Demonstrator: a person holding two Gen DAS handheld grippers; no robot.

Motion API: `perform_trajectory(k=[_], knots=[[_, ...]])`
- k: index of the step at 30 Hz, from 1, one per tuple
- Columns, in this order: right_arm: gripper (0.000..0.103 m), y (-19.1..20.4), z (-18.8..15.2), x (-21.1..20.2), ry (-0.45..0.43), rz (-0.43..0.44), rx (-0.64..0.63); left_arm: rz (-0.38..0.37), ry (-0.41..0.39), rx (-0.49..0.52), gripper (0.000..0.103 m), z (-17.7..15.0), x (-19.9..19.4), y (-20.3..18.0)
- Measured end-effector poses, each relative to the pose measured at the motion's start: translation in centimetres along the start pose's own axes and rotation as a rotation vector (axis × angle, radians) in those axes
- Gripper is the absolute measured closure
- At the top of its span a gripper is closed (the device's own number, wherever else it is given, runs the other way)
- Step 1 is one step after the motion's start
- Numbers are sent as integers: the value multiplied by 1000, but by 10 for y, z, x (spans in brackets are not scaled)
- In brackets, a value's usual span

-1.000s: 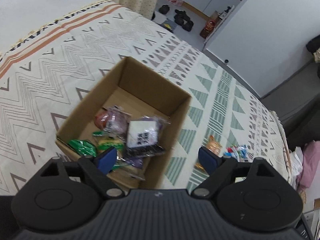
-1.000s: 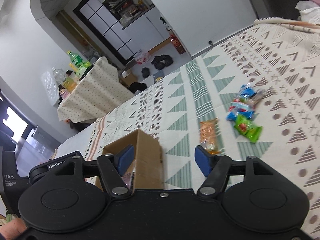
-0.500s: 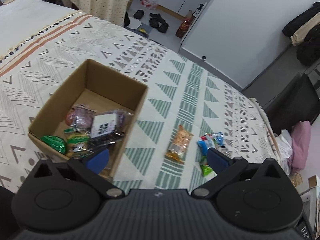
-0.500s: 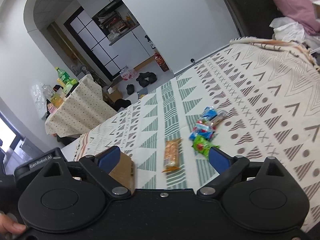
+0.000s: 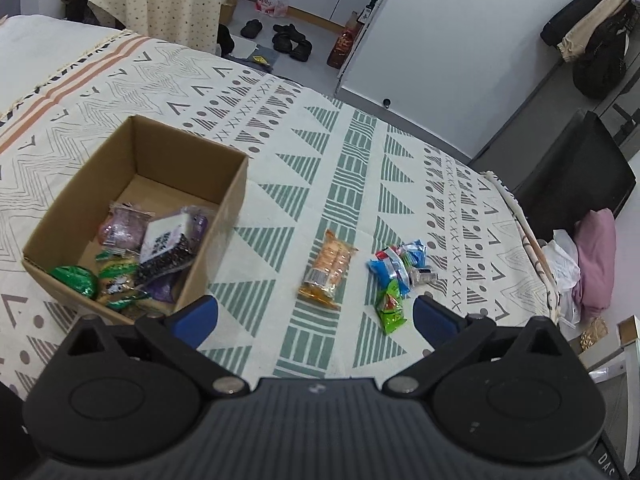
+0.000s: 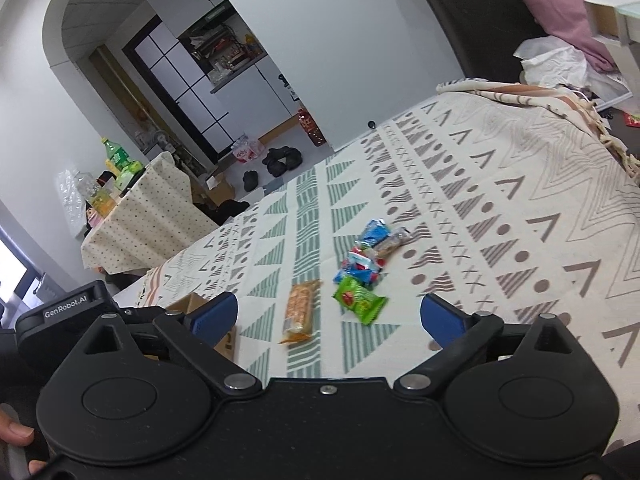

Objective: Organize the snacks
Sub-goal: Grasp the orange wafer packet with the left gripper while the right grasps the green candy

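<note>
A brown cardboard box (image 5: 230, 196) sits on the patterned cloth and holds several snack packets (image 5: 160, 240). To its right lie an orange cracker packet (image 5: 326, 270), blue packets (image 5: 394, 264) and a green packet (image 5: 390, 308). My left gripper (image 5: 314, 314) is open and empty, above the cloth in front of them. My right gripper (image 6: 328, 314) is open and empty; its view shows the orange packet (image 6: 300, 310), the green packet (image 6: 360, 300), the blue packets (image 6: 366, 254) and a box corner (image 6: 224, 340).
The patterned cloth (image 5: 360, 152) covers the surface, whose right edge (image 5: 532, 248) drops off beside a black chair (image 5: 576, 164) and pink and white fabric (image 5: 592, 264). A draped table (image 6: 140, 220) with bottles and shoes (image 5: 288, 38) on the floor lie beyond.
Both grippers have swung right, from over the box toward the loose packets on the cloth. Both jaws have opened wider. The box has slid left in the left wrist view.
</note>
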State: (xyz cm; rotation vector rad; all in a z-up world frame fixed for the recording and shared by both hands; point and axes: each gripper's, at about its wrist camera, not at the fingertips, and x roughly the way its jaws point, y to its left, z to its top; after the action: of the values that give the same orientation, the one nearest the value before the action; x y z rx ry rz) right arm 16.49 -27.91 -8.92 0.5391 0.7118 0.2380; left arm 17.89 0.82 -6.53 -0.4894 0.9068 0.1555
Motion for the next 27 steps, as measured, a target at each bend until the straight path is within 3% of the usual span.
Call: perform_trajectory(k=[14,27], knots=[[0,-45,-4,23,28,20,95,34,30,46,0,-7,35,-18],[2,-57,4,71,76,41,102,7,42,105,4,-4,81,-37]])
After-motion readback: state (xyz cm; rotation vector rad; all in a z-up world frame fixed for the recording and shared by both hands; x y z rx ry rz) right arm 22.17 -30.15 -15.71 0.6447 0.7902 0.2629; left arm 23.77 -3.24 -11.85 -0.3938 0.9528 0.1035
